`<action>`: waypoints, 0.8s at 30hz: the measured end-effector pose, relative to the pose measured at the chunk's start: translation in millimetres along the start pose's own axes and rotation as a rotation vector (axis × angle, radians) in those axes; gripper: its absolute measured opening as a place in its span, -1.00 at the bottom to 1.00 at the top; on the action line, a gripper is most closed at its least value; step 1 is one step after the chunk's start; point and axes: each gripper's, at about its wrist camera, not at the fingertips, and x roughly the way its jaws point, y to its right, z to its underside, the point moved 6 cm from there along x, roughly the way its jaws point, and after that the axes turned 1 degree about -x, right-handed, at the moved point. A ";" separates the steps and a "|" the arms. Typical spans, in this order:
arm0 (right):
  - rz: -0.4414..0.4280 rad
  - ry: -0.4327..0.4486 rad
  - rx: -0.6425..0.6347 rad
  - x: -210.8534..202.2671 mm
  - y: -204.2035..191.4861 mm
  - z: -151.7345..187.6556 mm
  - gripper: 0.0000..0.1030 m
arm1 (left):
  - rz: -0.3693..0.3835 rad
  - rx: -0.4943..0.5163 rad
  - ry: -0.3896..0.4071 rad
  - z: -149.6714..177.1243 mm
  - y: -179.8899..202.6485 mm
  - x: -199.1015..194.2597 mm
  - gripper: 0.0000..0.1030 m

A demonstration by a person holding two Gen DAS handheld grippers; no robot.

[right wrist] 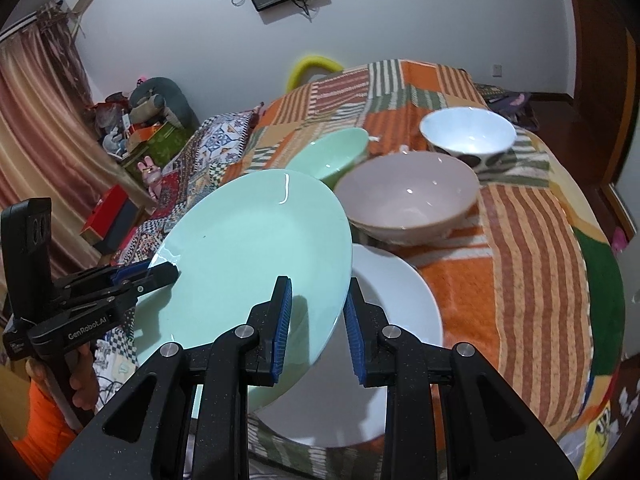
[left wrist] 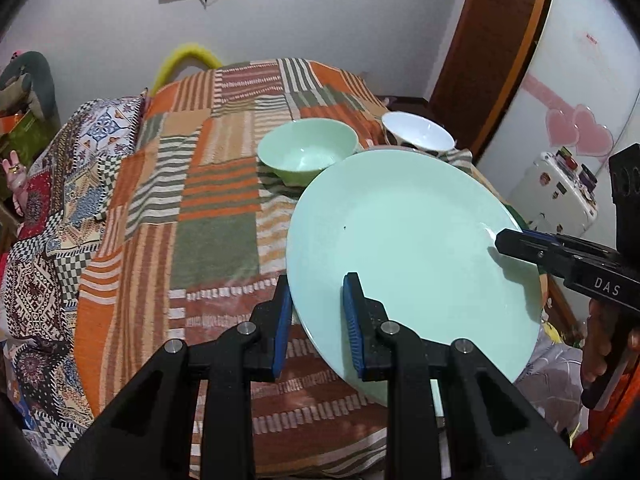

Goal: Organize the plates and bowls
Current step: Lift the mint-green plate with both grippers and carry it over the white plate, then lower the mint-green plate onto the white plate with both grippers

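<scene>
A large mint-green plate (left wrist: 408, 248) hangs tilted above the patchwork-covered table, held by both grippers at opposite rims. My left gripper (left wrist: 318, 320) is shut on its near-left rim, and my right gripper (left wrist: 516, 246) clamps the right rim. In the right wrist view the green plate (right wrist: 248, 248) is in my right gripper (right wrist: 318, 320), with the left gripper (right wrist: 160, 274) on its far rim. Below it lies a white plate (right wrist: 396, 304). Behind stand a pinkish bowl (right wrist: 408, 196), a green bowl (left wrist: 308, 152) and a white patterned bowl (right wrist: 468, 132).
The table wears an orange striped patchwork cloth (left wrist: 192, 216). A patterned cushion (left wrist: 48, 240) lies off its left side. A white fridge (left wrist: 560, 196) and a wooden door frame (left wrist: 492, 52) stand to the right. A person's hand (right wrist: 80, 384) grips the left gripper's handle.
</scene>
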 end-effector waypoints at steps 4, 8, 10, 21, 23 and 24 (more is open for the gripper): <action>0.009 -0.010 0.023 0.3 10.3 9.1 -0.53 | 0.005 0.016 -0.024 4.1 7.3 9.5 -0.52; 0.009 -0.023 0.047 1.0 19.3 16.9 -0.53 | 0.011 0.022 -0.054 8.4 12.3 20.1 -0.52; 0.012 -0.031 0.053 2.2 21.8 21.2 -0.53 | 0.011 0.023 -0.070 11.3 13.8 25.3 -0.52; 0.022 -0.079 0.105 10.0 40.2 43.0 -0.53 | 0.020 0.029 -0.170 27.8 21.6 55.4 -0.52; 0.023 -0.086 0.111 11.0 42.5 44.6 -0.53 | 0.020 0.032 -0.180 29.4 23.1 58.7 -0.52; 0.024 -0.089 0.114 11.5 44.1 45.7 -0.53 | 0.020 0.033 -0.185 30.2 23.6 60.6 -0.52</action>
